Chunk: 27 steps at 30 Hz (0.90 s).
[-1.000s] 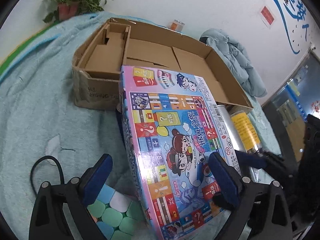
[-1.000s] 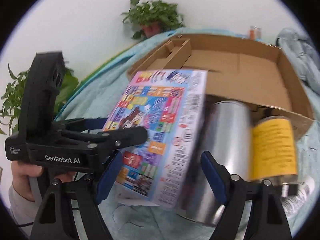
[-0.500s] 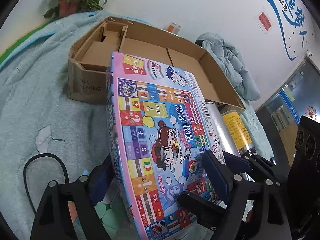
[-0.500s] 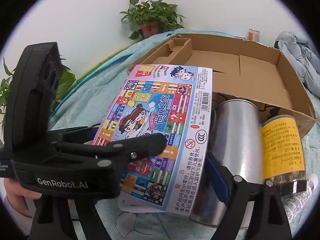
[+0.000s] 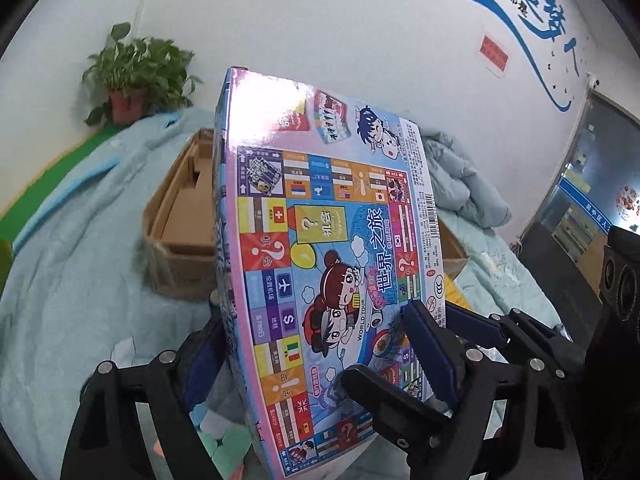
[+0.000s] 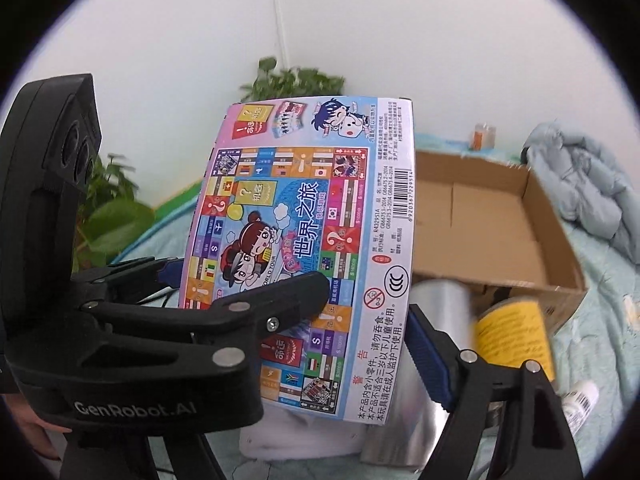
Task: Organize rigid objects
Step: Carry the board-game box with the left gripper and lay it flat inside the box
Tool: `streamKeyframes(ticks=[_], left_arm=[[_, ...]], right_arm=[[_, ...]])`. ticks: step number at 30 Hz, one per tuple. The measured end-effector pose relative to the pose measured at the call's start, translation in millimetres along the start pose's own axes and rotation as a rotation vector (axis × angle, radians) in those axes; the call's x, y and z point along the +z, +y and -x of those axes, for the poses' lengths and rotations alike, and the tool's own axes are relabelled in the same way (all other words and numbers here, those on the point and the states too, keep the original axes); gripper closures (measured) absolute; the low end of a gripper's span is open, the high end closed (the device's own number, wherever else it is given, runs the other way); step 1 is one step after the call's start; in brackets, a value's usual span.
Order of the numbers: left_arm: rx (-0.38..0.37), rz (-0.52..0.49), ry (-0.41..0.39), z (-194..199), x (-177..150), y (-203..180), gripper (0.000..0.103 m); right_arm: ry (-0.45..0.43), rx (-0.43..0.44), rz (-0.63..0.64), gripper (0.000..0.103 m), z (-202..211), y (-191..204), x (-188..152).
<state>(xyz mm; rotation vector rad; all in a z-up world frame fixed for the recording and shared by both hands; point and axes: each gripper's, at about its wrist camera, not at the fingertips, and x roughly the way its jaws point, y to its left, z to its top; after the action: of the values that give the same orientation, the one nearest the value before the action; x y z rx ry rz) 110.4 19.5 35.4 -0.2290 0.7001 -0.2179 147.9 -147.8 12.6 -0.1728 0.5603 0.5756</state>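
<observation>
Flat colourful cardboard board-game box [image 5: 320, 272] held tilted, long axis pointing toward the open brown cardboard carton [image 6: 500, 216] beyond.
I have both the left gripper [image 5: 316, 344] and the right gripper [image 6: 360, 332] spread wide across its width; the right fingers are closing on its edge.

potted plant [image 5: 138, 76], light blue blanket [image 5: 80, 248], crumpled jacket [image 6: 580, 184], wall lettering [image 5: 536, 4]

Light-blue blanketed bed [image 5: 80, 248] bearing cardboard box [image 6: 520, 216], silver can [image 6: 436, 320], yellow jar [image 6: 516, 340].

The raised board-game box [image 6: 304, 248] blocks the near side of the open cardboard box [image 6: 532, 216]; its right half lies clear.
</observation>
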Motion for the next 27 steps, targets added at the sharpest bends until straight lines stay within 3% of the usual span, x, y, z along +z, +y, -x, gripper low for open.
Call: streamKeyframes(ticks=[13, 20, 27], left_arm=[[0.012, -0.114, -0.128, 33, 73, -38, 0.020], [0.009, -0.122, -0.133, 42, 107, -41, 0.020], [-0.004, -0.127, -0.106, 19, 154, -45, 0.020]], right_arm=[[-0.136, -0.048, -0.022, 0.024, 19, -5, 60], [-0.154, -0.054, -0.044, 0.024, 19, -11, 85], [-0.139, -0.056, -0.071, 0.024, 6, -24, 102]])
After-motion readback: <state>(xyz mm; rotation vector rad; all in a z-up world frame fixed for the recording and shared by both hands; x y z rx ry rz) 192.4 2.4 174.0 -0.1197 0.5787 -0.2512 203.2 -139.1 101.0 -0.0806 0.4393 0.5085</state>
